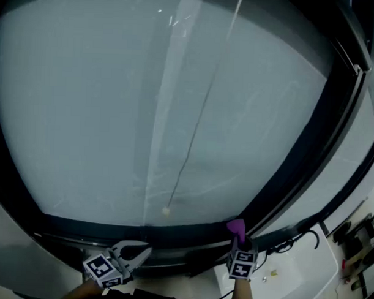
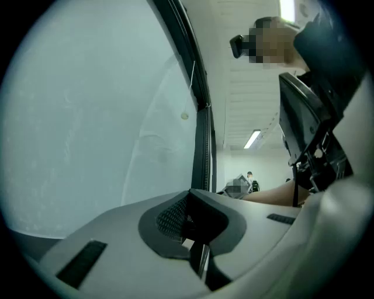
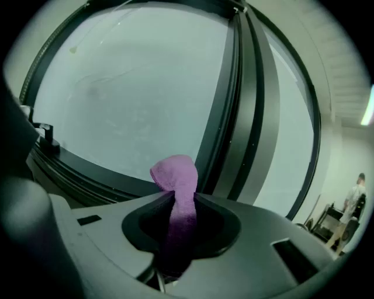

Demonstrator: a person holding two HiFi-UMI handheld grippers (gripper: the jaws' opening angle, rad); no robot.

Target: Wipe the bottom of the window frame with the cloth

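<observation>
Right gripper (image 3: 178, 198) first: its two grey jaws are clamped on a purple terry cloth (image 3: 175, 175), whose folded end sticks up out of them like a little thumb. From where the head view looks, that cloth (image 1: 236, 226) sits right at the dark bottom rail of the window frame (image 1: 111, 226), at the spot where the dark slanting upright post (image 1: 310, 138) comes down to meet it. Whether the fabric is actually pressing on the rail I cannot tell.

The left gripper (image 1: 137, 251) hangs lower down and off to the left, well apart from the right gripper (image 1: 238, 238), just below the rail. In its own view the left gripper (image 2: 193, 204) has its jaws pressed together with nothing between them, pointing along the glass.

Above the rail spreads the wide frosted pane (image 1: 115, 112) (milky, nothing visible through it). A thin pull cord runs down across it and ends in a small pale bead (image 1: 166, 210) just above the rail. A white ledge (image 1: 299, 266) lies to the right below the frame, with a few small objects on it too small to make out.
</observation>
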